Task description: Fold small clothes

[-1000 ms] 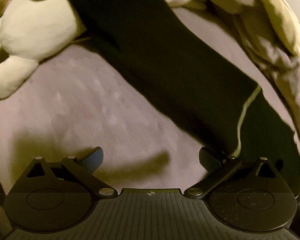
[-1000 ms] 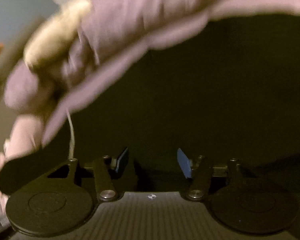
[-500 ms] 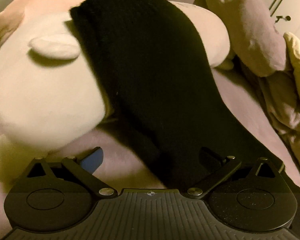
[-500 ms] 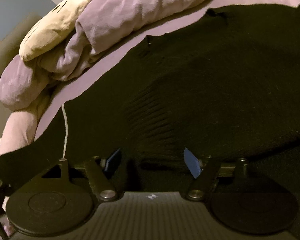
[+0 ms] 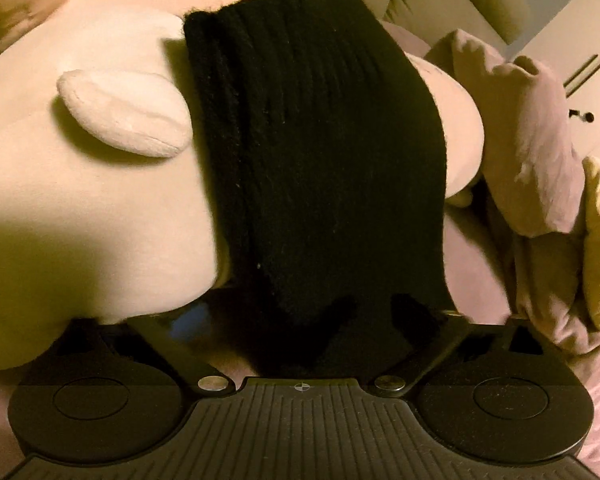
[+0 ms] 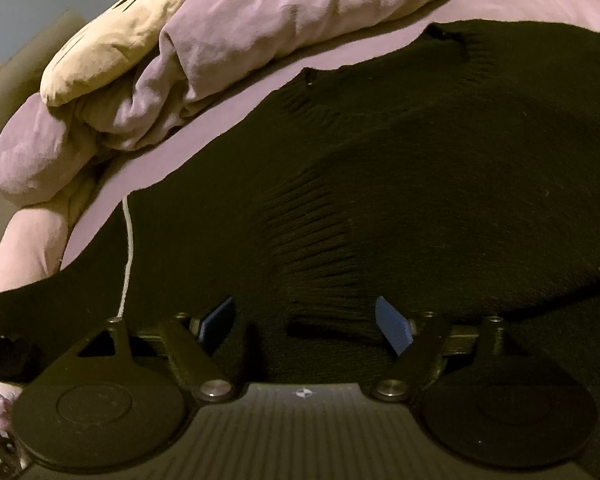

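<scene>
Black knit sleeve [image 5: 320, 152] runs straight ahead of the left hand-held gripper [image 5: 296, 320], draped over plush toy [image 5: 92, 184]; its jaws have just been closing, straddling the sleeve, no pinch yet. Right hand-held gripper [image 6: 304, 324], jaws just opening, hovers spread over the sweater body [image 6: 440, 200].

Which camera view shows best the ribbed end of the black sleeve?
The left wrist view: the ribbed sleeve end fills its middle, draped over a pale plush toy. The right wrist view shows only the garment's flat body, not that cuff.

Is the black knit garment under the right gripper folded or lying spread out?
Mostly spread: the black knit garment lies wide across the purple sheet, with one ribbed part doubled onto it. The far edge is out of frame.
</scene>
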Action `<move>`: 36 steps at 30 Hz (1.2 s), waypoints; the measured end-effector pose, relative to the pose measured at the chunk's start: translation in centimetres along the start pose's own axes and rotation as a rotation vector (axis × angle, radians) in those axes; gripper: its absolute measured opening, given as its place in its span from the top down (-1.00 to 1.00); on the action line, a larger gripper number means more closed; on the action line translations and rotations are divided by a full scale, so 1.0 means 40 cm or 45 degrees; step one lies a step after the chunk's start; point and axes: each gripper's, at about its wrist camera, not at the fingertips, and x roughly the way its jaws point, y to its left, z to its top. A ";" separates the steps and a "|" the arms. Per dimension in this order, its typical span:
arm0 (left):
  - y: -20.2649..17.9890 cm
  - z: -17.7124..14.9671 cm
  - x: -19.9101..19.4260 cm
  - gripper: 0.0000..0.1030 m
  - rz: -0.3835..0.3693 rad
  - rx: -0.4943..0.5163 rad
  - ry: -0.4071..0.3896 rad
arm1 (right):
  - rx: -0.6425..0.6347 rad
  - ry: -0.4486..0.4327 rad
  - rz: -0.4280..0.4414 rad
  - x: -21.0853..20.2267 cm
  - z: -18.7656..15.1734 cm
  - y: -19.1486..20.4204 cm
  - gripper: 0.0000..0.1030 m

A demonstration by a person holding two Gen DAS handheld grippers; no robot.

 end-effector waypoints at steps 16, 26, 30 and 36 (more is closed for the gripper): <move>-0.014 0.049 -0.010 0.45 -0.025 -0.021 0.008 | -0.001 0.013 0.018 -0.007 0.003 -0.004 -0.56; -0.236 -0.013 -0.157 0.72 -0.135 0.563 -0.132 | 0.177 -0.009 0.184 -0.065 0.007 -0.034 -0.56; -0.407 -0.134 -0.283 0.72 -0.341 0.863 -0.195 | 0.209 -0.059 0.247 -0.110 0.006 -0.051 -0.56; -0.615 -0.450 -0.362 0.72 -0.613 1.195 -0.062 | 0.276 -0.168 0.291 -0.221 0.027 -0.142 -0.56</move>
